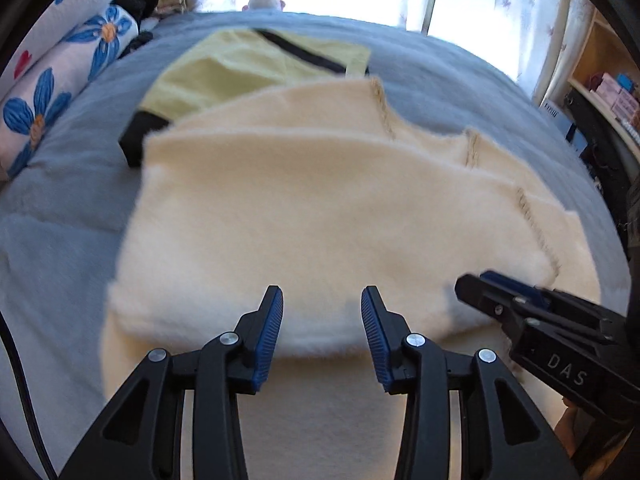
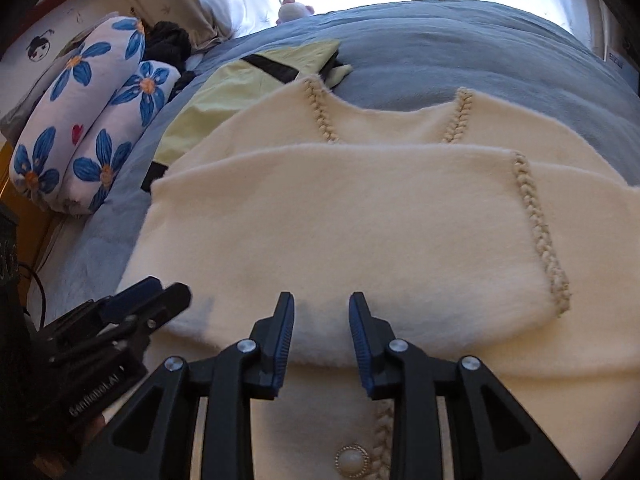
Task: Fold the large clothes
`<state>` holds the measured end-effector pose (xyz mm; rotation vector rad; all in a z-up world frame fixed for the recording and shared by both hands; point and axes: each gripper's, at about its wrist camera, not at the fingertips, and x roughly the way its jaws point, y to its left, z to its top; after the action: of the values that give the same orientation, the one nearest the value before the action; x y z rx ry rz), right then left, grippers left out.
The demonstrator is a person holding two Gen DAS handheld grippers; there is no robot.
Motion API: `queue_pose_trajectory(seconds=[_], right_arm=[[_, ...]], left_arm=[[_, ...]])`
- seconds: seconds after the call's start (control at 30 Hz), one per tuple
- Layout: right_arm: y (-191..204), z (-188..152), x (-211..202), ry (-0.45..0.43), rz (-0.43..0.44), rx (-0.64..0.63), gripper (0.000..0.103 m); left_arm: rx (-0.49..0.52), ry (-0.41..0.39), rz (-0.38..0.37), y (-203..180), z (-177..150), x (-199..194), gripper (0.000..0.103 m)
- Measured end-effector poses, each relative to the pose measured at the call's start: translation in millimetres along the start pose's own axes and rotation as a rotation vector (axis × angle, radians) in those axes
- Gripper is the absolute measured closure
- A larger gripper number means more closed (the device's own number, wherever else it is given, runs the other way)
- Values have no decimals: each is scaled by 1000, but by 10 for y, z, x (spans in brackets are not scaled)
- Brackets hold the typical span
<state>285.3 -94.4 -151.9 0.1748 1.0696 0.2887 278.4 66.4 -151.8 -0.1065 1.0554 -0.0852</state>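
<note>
A cream fleece cardigan (image 1: pixel 320 216) with braided trim lies folded in layers on the blue bed; it also shows in the right wrist view (image 2: pixel 360 220), with a pearl button (image 2: pixel 352 460) near the front edge. My left gripper (image 1: pixel 322 316) is open and empty just above the near fold. My right gripper (image 2: pixel 322 320) is open and empty over the same fold. The right gripper shows at the right of the left wrist view (image 1: pixel 480 288). The left gripper shows at the left of the right wrist view (image 2: pixel 160 292).
A yellow-green garment with black trim (image 1: pixel 240 68) lies behind the cardigan. Flowered bolster pillows (image 2: pixel 88 120) line the left side of the blue bedspread (image 2: pixel 460 48). A soft toy (image 1: pixel 264 0) sits at the far edge by the curtained window. Shelves (image 1: pixel 608 92) stand at right.
</note>
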Motion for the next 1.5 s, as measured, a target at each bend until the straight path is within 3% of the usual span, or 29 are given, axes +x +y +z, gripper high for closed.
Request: queue_pose_trajectory(seconds=[0.13,0.2,0.27,0.3,0.37,0.4,0.43,0.47,0.5,0.6,0.73,0.87,1.23,1.5], right_arm=[[-172,-43,-97,-32,4,-21,76],[-336,-59,-195,-59,-102,-34,75],[-570,-80,-253,-73,-244,-26,75],[-729,-97,-278,-73,-273,-5,75],[-1006,-146,-357,-71,-165,59,78],[-1071,-167,-389,-69,-161,76,78],[-1094,-183,-395,-57,-207,77,72],[-1108,-199,-385,-43,-309,66,70],[-1126,-218,-383,-43,-329,59,68],[-1202,-253,-426,-49,-294,100,68],[-1199,-242,-456,-45,-289,126,68],[-1152,-254,-486,-37,-275,141,68],[-1047,-340,-754,-57,-248,161,68],[-912,-458,-1179,-107,-246,151,68]], left_arm=[[14,-19,60,111,-68,69,64],[17,-21,106,232,-44,63,63],[4,-13,109,389,-28,78,63],[-2,-12,116,458,-24,71,63],[-12,-9,95,601,-12,58,63],[-16,-8,75,636,-15,50,63],[-16,-7,72,650,-20,50,63],[-15,-7,74,653,-23,46,63],[-12,-6,81,640,-26,39,63],[-9,4,90,575,-20,42,57],[-16,15,75,586,-20,0,41],[-22,14,82,530,-13,-58,35],[-55,-2,69,491,-73,-341,34],[-38,-59,51,382,-150,-815,34]])
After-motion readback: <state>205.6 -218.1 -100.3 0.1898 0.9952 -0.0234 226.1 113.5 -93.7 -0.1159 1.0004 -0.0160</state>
